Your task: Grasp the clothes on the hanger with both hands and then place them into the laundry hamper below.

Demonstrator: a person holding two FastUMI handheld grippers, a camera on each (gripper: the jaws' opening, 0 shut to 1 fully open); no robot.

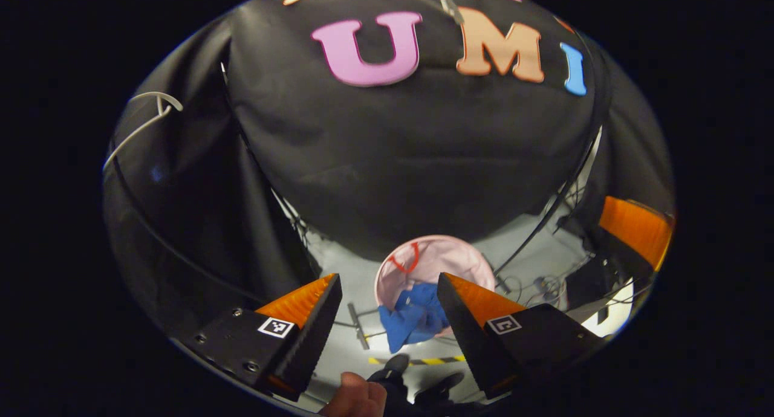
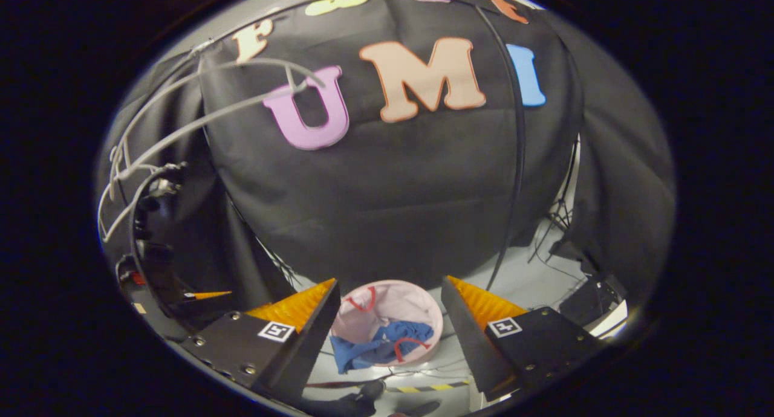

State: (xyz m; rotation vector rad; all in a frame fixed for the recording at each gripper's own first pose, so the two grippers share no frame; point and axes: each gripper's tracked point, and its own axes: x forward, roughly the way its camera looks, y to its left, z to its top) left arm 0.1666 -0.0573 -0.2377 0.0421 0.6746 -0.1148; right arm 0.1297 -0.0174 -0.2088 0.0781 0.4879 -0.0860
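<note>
While both grippers hang high with fingers spread and empty, the crumpled blue cloth garment point(image 1: 414, 319) lies below, draped over the near rim of the round pink fabric laundry hamper point(image 1: 444, 257), left gripper point(image 1: 390, 320) and right gripper point(image 2: 390, 320) directly above it, roughly equally far.

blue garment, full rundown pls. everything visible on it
The blue garment is soft, crumpled cloth, plain bright blue as far as it shows. It lies bunched in the round pale pink hamper on the floor, with one part draped over the near rim and hanging outside. A red hamper handle arcs across it. Both the left gripper and the right gripper are open above it, not touching it.
</note>
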